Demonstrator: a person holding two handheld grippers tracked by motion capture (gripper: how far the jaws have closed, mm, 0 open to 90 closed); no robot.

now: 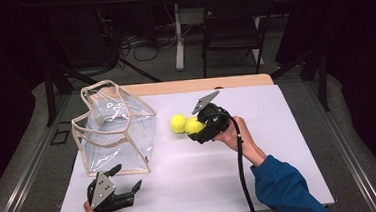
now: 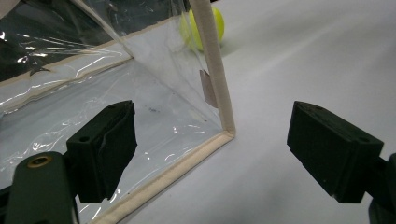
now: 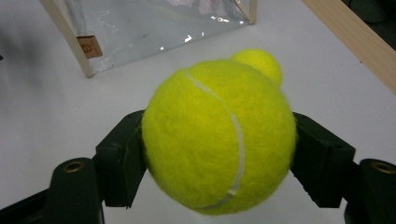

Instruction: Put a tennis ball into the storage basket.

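- Black jaws of the right gripper point(image 1: 198, 133) are clamped on a tennis ball point(image 3: 219, 140), one pad pressing each side, the ball lifted just clear of the white table point(image 1: 260, 171)
- Jaws of the left gripper point(image 1: 128, 183) stand wide apart with nothing between them, near the front corner of the clear bag point(image 1: 115, 128), not touching it
- A second tennis ball point(image 1: 178, 123) sits on the table just beside the held one, between it and the bag
- Risk, as I judge it: the carried ball could nudge the second one and send it rolling, since the two nearly touch
- Another risk: the bag's walls are thin, floppy film and its mouth sags, so a ball brought in low may catch the tan fabric edging and tip or push the bag, with the left jaws not steadying it
- Felt on the balls is fuzzy and yellow-green with a white seam; the round shape gives flat pads little contact, so a slip is possible
- Bag plastic is glossy, creased and see-through
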